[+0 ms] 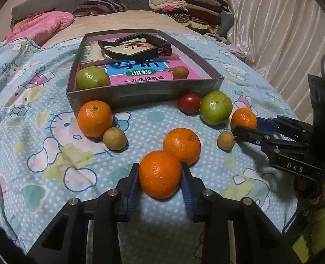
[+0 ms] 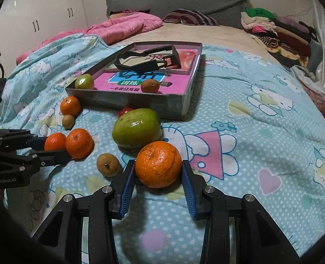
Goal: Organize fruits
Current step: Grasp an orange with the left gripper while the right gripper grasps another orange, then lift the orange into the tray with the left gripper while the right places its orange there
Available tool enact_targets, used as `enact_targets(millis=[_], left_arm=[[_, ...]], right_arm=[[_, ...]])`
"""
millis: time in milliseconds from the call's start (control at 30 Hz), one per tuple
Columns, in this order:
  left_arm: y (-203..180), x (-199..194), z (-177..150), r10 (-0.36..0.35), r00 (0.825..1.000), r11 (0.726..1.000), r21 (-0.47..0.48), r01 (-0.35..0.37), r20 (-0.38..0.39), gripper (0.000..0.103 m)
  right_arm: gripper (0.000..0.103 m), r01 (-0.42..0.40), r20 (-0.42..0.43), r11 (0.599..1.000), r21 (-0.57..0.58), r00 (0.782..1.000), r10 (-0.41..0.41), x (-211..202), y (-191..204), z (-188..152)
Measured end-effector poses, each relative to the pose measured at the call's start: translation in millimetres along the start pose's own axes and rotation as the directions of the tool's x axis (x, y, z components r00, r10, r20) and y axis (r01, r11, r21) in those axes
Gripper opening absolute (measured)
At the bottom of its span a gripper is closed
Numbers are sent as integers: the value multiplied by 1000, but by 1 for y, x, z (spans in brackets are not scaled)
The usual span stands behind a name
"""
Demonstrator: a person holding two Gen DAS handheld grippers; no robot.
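In the left wrist view my left gripper [image 1: 160,169] is shut on an orange [image 1: 159,176] that rests on the bedspread, blue pads pressing both its sides. A second orange [image 1: 182,145] touches it from behind. My right gripper [image 2: 158,165] is shut on another orange [image 2: 158,164]; from the left wrist view that gripper [image 1: 246,124] and its orange [image 1: 243,118] sit at the right. A green fruit [image 1: 216,107], a red tomato [image 1: 188,103], two longans [image 1: 115,138] [image 1: 226,140] and one more orange [image 1: 94,118] lie loose before the grey box [image 1: 144,92].
The box holds a pink book [image 1: 140,72], a black frame [image 1: 136,46], a green fruit [image 1: 93,78] and a longan [image 1: 180,72]. A pink quilt [image 1: 41,26] lies at the back left, folded clothes [image 1: 184,6] at the back right, and a curtain [image 1: 283,33] hangs along the right.
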State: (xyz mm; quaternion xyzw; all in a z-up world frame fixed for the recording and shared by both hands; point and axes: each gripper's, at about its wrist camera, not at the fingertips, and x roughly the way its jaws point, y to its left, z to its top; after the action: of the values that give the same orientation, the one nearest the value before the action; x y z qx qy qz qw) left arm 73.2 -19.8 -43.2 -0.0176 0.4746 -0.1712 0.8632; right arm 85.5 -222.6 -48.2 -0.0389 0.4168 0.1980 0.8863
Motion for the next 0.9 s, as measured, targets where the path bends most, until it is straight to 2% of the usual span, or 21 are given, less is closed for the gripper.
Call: enact_targets(millis=[233,467,900], left_arm=[[8,-21,2,1,1000,1000,-30,-1,21,35],[18,-42,13,38,998,998,-59,-34,59,35],[22,-41,21,60,997,996,-76,-56,47,35]], right_arm=[[42,6,8,1000,12,1000,-6,-5,-3,0],[42,6,35,999,33,999,-7,-15,-5,3],[42,-17,76,1000,9,997,17,-31,10,17]])
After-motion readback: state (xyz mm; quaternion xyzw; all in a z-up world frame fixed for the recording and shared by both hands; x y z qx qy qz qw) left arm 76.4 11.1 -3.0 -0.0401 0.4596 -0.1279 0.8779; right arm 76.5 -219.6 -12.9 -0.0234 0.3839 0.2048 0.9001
